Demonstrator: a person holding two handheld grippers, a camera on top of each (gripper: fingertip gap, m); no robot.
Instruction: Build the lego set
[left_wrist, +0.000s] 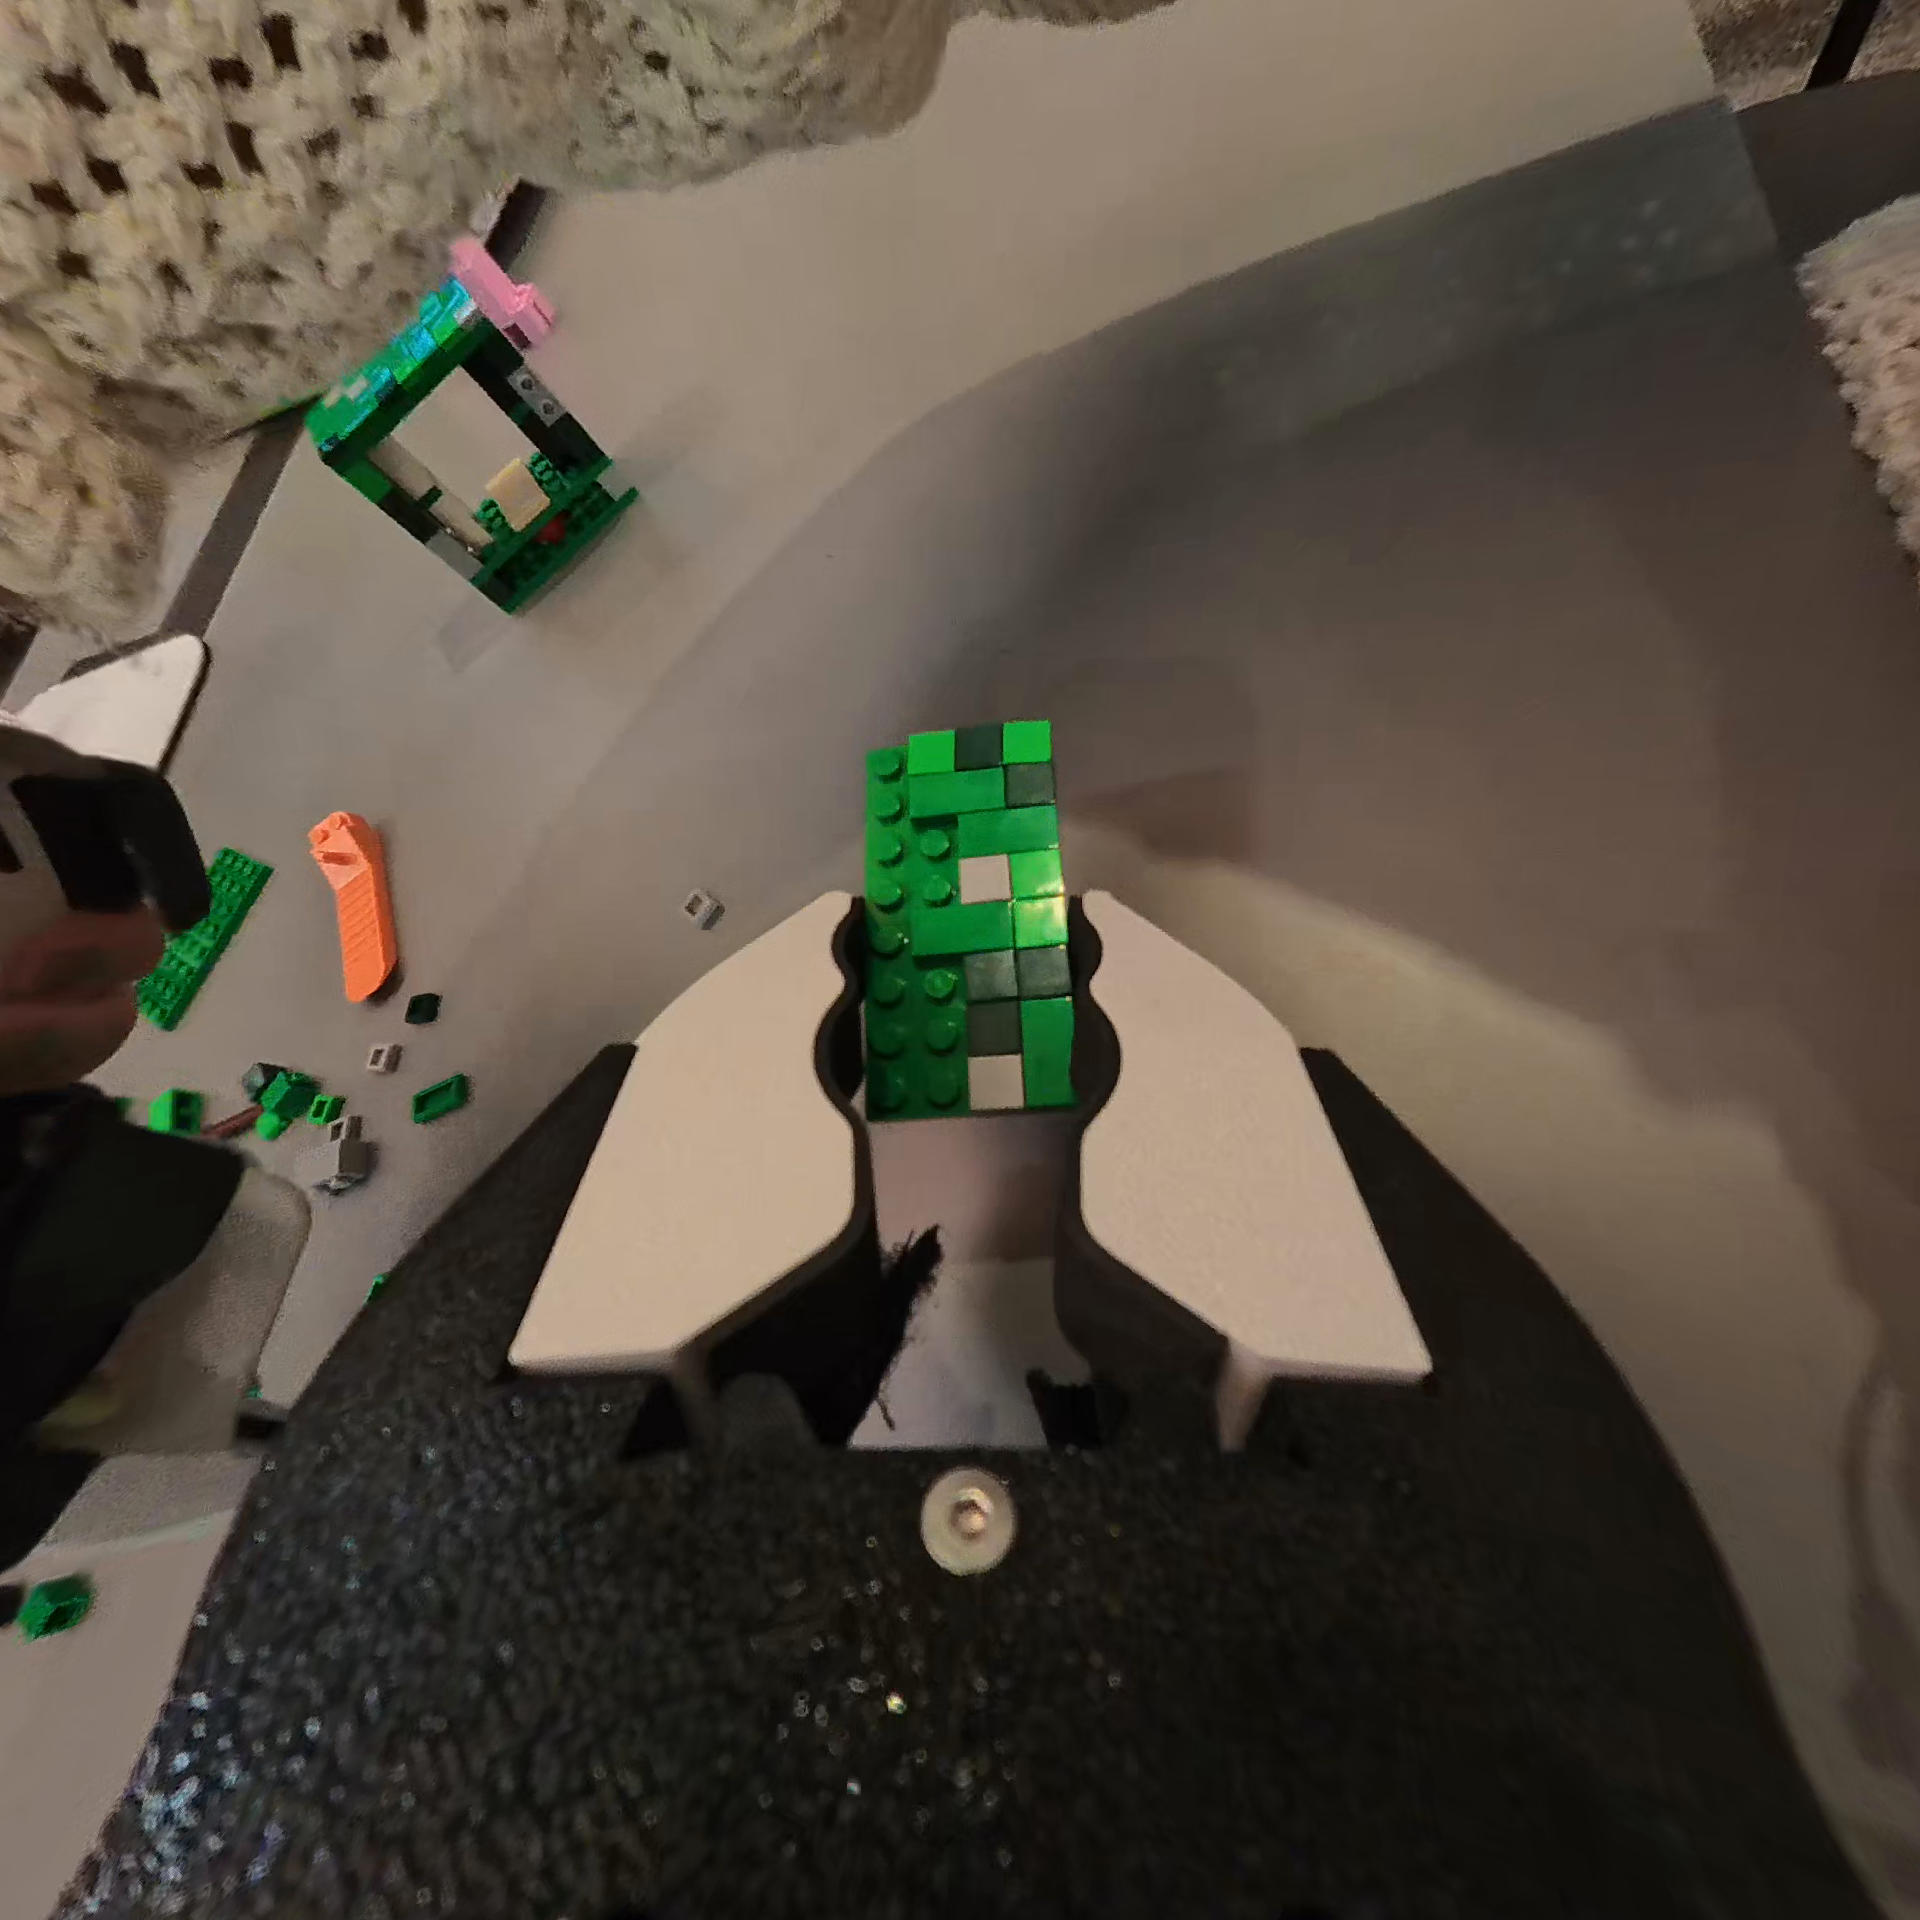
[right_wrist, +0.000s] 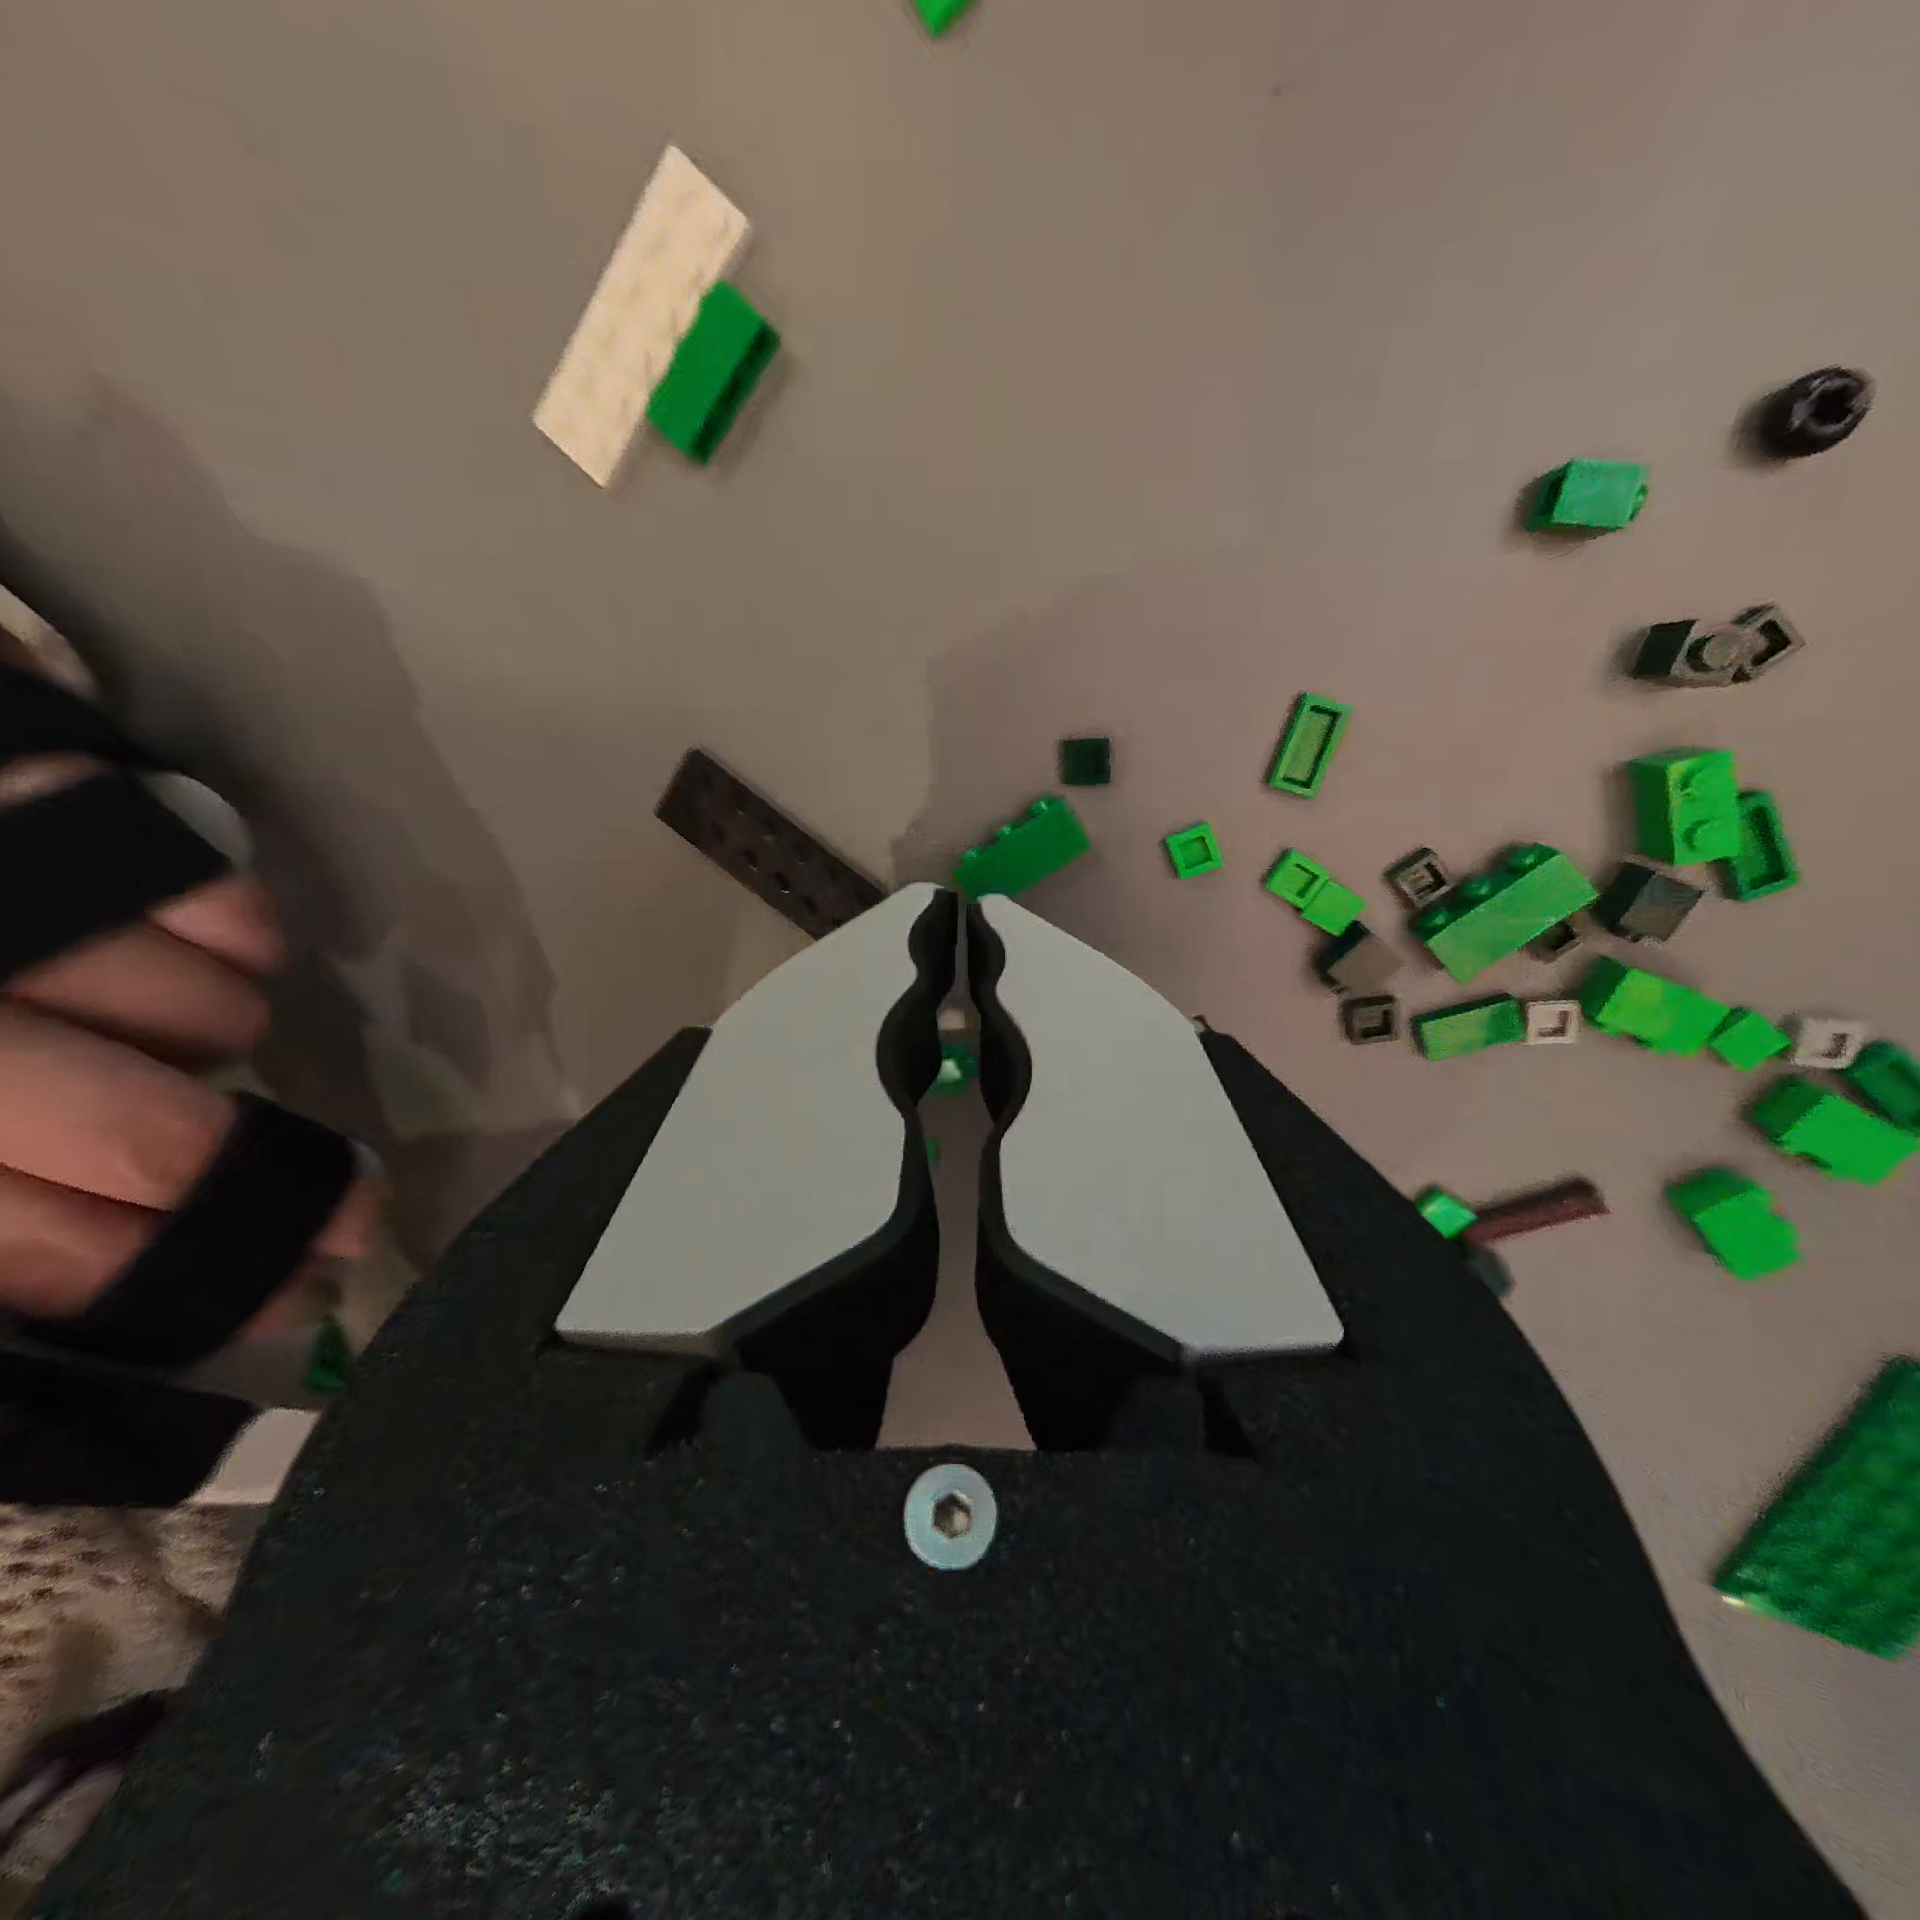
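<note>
The left tongs (left_wrist: 971, 997) grip a half-tiled green plate (left_wrist: 966, 925) at frame centre. The right tongs (right_wrist: 961, 914), pressed together empty, hover beside loose green pieces (right_wrist: 1507, 914) at right; next comes picking a tile.

Large flat green studded plate (right_wrist: 1839, 1527): cut off at right edge. Long black studded plate (right_wrist: 769, 842): near end hidden behind gripper fingers.

right gripper (right_wrist: 958, 906) closed, empty | above black plate (right_wrist: 764, 842) | green bricks (right_wrist: 1507, 909) scattered right | white plate (right_wrist: 634, 322) far
</note>
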